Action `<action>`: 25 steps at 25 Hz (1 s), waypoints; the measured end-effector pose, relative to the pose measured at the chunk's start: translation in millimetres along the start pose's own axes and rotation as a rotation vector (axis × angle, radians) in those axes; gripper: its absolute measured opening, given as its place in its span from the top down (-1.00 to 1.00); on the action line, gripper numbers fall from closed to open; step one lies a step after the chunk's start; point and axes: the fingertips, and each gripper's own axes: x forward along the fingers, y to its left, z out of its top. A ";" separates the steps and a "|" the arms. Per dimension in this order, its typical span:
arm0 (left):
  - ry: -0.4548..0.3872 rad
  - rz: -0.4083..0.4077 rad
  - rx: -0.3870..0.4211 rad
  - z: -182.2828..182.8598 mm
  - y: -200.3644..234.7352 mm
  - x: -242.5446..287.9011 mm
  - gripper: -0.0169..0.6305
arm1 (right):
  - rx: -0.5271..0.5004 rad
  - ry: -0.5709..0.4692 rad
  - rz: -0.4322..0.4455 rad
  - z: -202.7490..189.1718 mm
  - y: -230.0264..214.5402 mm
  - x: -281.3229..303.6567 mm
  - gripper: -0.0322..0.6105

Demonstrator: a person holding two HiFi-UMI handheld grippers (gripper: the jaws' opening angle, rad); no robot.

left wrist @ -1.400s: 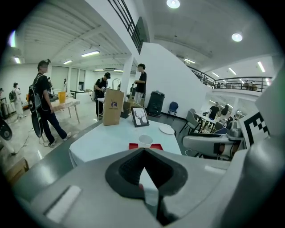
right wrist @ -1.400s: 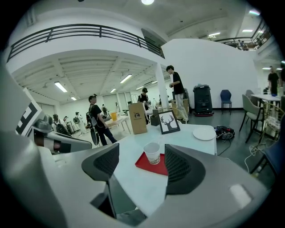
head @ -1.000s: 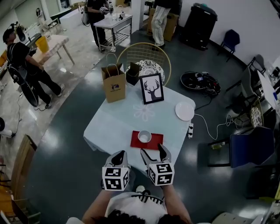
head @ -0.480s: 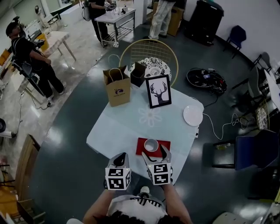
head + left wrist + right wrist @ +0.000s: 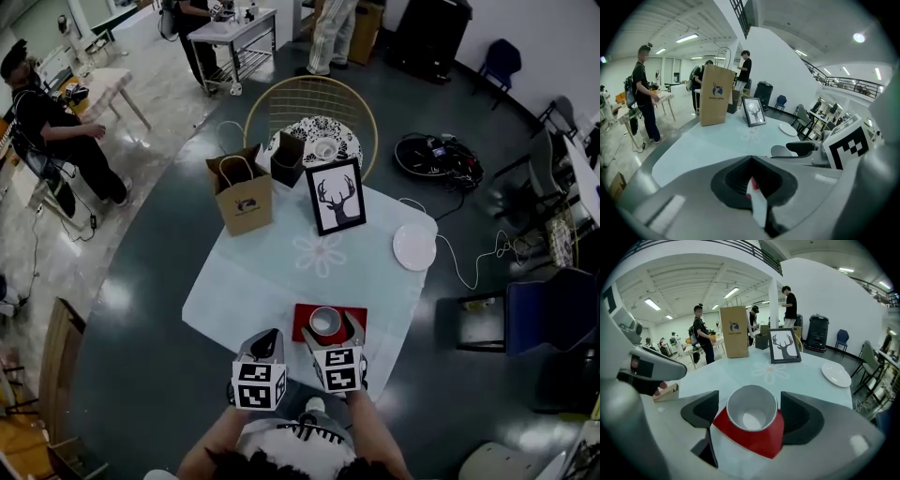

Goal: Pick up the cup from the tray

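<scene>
A white cup (image 5: 752, 408) stands upright on a red tray (image 5: 757, 439) near the front edge of the pale blue table (image 5: 272, 281). My right gripper (image 5: 751, 414) is open, one dark jaw on each side of the cup with a small gap at both sides. In the head view the cup (image 5: 324, 322) sits between the right gripper's (image 5: 330, 330) fingers. My left gripper (image 5: 263, 339) is shut and holds nothing, just left of the tray at the table edge. The left gripper view shows the cup (image 5: 781, 151) off to its right.
Toward the far side of the table stand a brown paper bag (image 5: 242, 197) and a framed deer picture (image 5: 335, 197), with a white plate (image 5: 413, 247) at the right. A round wicker chair (image 5: 314, 141) is behind the table, and a blue chair (image 5: 553, 314) to the right. People stand at the far left.
Both grippers have moved forward to the tray. The right gripper's open jaws, earlier short of the cup, now stand on either side of it. The left gripper has stayed shut.
</scene>
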 end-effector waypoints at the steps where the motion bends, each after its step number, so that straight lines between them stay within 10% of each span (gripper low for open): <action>1: 0.005 -0.005 0.003 0.7 -0.7 2.3 0.94 | 0.001 0.009 -0.002 -2.0 -0.2 2.1 -0.41; 25: 0.092 -0.085 0.042 9.7 20.2 31.7 0.94 | 0.054 -0.015 -0.075 30.0 -22.1 15.1 -0.32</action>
